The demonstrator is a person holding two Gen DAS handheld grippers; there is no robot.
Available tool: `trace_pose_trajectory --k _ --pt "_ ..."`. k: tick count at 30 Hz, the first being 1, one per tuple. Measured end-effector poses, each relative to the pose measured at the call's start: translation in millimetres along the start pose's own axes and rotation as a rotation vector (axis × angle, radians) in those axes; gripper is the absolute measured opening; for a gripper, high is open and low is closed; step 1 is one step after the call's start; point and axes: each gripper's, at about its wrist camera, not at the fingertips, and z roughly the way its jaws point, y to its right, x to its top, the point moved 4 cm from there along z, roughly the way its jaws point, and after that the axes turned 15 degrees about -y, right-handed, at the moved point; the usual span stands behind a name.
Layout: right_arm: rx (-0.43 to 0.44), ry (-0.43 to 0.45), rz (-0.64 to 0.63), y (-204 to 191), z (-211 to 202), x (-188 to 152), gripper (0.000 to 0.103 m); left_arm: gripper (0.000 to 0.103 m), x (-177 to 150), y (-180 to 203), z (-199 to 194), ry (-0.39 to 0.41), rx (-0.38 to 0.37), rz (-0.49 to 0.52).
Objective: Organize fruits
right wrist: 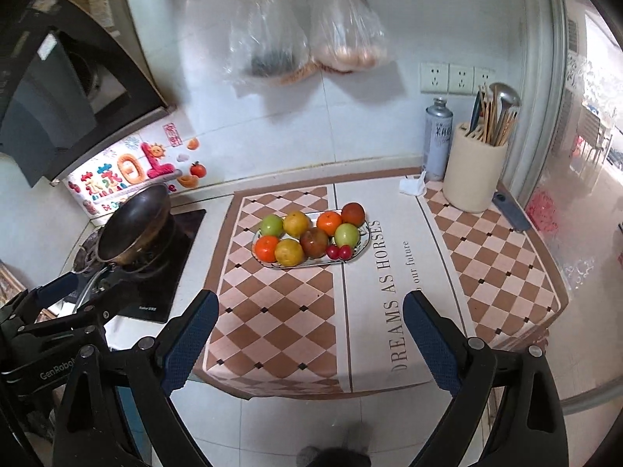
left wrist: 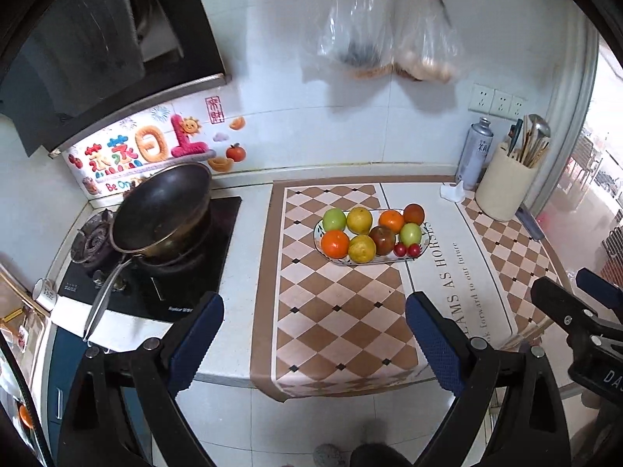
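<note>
Kitchen counter [left wrist: 241, 272] | fruit plate [left wrist: 422, 239] untouched | both grippers' fingers [left wrist: 196, 340] [right wrist: 428, 344] wide apart, empty

The plate [left wrist: 422, 239] sits on the mat [left wrist: 335, 311], and the fruit [left wrist: 370, 233] lies on the plate in two rows, with two cherries [left wrist: 407, 250] at the right end of the front row. Left of the plate, off the mat, the wok [left wrist: 163, 210] rests on the stove [left wrist: 187, 280]. Right of and behind the plate stand the can [left wrist: 475, 153] and, just right of it, the utensil holder [left wrist: 504, 183]; two bags [left wrist: 389, 35] hang on the wall behind the plate.
</note>
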Motion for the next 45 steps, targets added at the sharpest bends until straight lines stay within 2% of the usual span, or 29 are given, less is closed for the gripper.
trace_pose_trajectory --k 11,19,32,45 --pt "-0.005 0.05 -0.028 11 -76 -39 0.098 0.096 -39 9 -54 0.049 -0.031 -0.033" --pt "-0.003 0.068 -0.06 17 -105 -55 0.098 0.096 -61 26 -74 0.052 -0.033 -0.031" --pt "0.014 0.039 -0.052 27 -95 -48 0.098 0.096 -63 35 -76 0.05 -0.014 -0.048" --pt "-0.001 0.015 -0.033 28 -44 2 0.098 0.096 -18 25 -43 0.047 0.019 -0.061"
